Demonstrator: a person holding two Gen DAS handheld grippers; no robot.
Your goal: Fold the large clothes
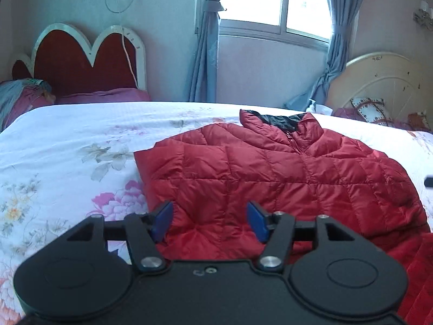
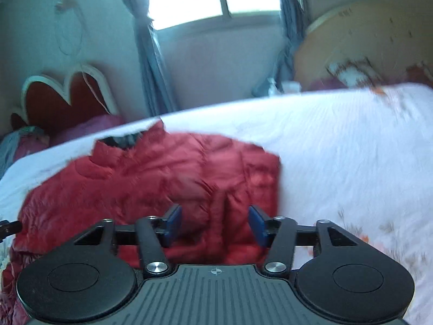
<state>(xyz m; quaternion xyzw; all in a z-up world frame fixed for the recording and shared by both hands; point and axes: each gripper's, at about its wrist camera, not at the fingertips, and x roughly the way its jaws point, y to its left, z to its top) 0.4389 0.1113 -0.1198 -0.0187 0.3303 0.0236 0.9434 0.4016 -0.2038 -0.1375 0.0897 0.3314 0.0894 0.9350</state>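
Observation:
A red quilted down jacket (image 1: 270,173) with a black collar lining lies flat on the floral bedspread (image 1: 67,140), collar toward the far side. My left gripper (image 1: 209,211) is open and empty, just above the jacket's near hem at its left part. In the right wrist view, which is blurred, the jacket (image 2: 162,178) also shows. My right gripper (image 2: 215,218) is open and empty over the jacket's near right part. A tip of the right gripper shows at the right edge of the left wrist view (image 1: 429,182).
A red heart-shaped headboard (image 1: 86,54) with pink pillows stands far left. A cream headboard (image 1: 379,81) with a cushion stands far right. A window with blue curtains (image 1: 208,40) is behind the bed. The bedspread (image 2: 351,149) spreads right of the jacket.

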